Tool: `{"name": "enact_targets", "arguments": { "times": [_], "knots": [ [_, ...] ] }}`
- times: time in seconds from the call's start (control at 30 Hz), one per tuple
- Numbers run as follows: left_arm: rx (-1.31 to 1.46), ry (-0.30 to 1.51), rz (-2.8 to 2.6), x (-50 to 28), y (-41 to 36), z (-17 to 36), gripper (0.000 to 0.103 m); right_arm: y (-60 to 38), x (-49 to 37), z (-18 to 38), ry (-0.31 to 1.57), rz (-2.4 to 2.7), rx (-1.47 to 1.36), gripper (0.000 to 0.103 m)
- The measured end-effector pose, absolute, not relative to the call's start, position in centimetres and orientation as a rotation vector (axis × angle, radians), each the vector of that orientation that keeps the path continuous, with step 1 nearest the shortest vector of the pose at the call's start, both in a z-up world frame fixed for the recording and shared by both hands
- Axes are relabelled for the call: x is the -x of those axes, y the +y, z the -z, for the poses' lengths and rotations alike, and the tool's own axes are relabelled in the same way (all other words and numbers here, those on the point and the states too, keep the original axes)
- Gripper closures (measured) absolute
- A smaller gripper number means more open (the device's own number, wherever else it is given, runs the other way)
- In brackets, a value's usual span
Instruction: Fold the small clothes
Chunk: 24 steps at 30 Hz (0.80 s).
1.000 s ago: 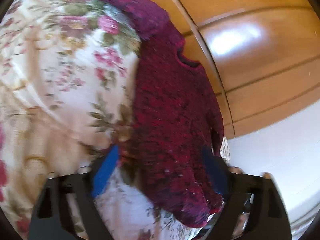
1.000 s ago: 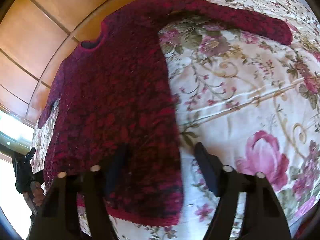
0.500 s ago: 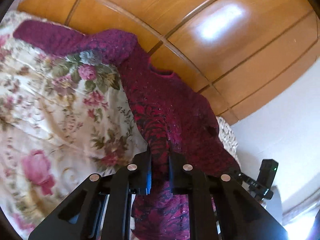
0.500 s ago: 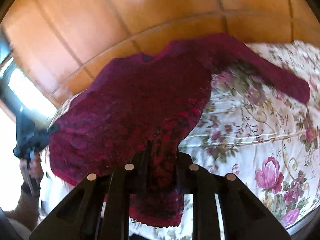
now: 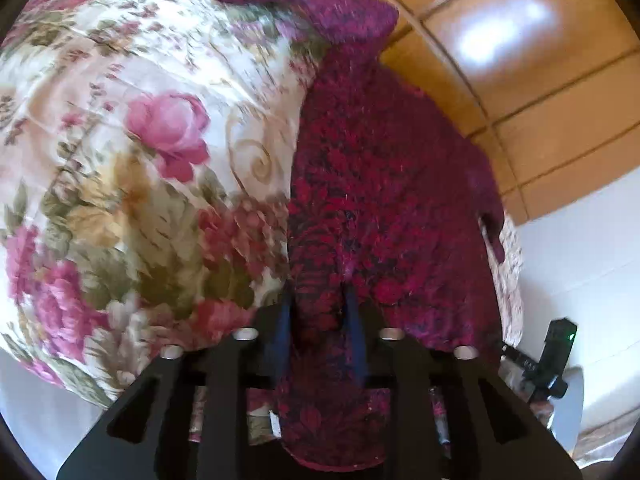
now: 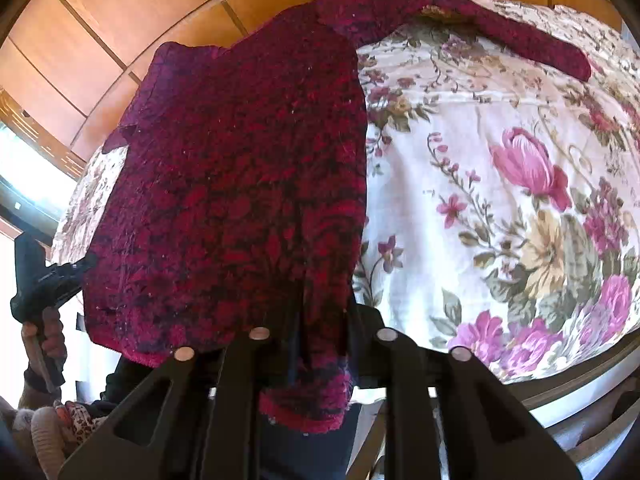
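A dark red knitted sweater lies spread on a floral bedspread, neck toward the wooden headboard. My left gripper is shut on the sweater's bottom hem, with cloth bunched between the blue pads. In the right wrist view the same sweater fills the left half, one sleeve stretched out to the right. My right gripper is shut on the hem at the sweater's other bottom corner. The hem hangs down between both pairs of fingers.
A wooden headboard runs behind the bed. The floral bedspread extends beside the sweater. The other gripper shows at the bed's edge in each view. A white wall is at right.
Both grippers were open around the hem a second ago, then closed on it. Since half a second ago, both have stayed shut on the hem and dropped lower toward the bed.
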<state>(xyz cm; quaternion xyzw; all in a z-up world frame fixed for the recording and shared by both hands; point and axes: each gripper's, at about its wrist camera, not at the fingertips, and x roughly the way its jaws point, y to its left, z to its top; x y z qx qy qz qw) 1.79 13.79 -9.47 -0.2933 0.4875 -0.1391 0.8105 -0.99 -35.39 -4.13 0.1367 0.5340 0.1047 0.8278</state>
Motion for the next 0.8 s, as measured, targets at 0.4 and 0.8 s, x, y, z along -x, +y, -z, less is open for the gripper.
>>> {"name": "enact_targets", "arguments": {
  "times": [0.4, 0.8],
  "knots": [
    [0.725, 0.860, -0.188, -10.1, 29.1, 6.2, 0.031, -24.9, -5.0, 0.9, 0.970, -0.355, -0.194, 0.024],
    [0.736, 0.820, -0.390, -25.5, 38.4, 6.1, 0.028, -16.7, -8.3, 6.0, 0.991, -0.389, 0.100, 0.018]
  ]
}}
